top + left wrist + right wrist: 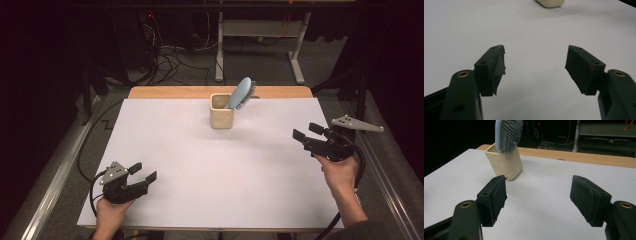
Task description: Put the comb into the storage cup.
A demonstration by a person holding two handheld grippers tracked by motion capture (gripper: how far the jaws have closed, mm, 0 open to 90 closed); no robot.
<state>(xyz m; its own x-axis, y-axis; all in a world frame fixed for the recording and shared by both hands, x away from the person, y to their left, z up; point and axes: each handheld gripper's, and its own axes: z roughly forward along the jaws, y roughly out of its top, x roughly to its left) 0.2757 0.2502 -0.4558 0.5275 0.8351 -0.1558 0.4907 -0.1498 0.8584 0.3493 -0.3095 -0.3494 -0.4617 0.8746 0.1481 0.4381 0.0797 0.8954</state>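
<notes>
A cream square cup (221,112) stands near the far middle of the white tabletop (210,165). A light blue hairbrush (241,93) leans out of it to the right, bristle head up. In the right gripper view the cup (505,163) and the brush (507,135) sit ahead and left of the jaws. My left gripper (143,172) rests open at the near left corner, nothing between its jaws; the cup's base (550,3) shows far ahead. My right gripper (307,131) hovers open at the right edge, jaws pointing left toward the cup, well short of it.
The table's bare wooden strip (180,92) runs along the far edge. Beyond it stand a white desk frame (260,35) and loose cables (170,55) on the floor. A metal rail (55,180) runs along the left side.
</notes>
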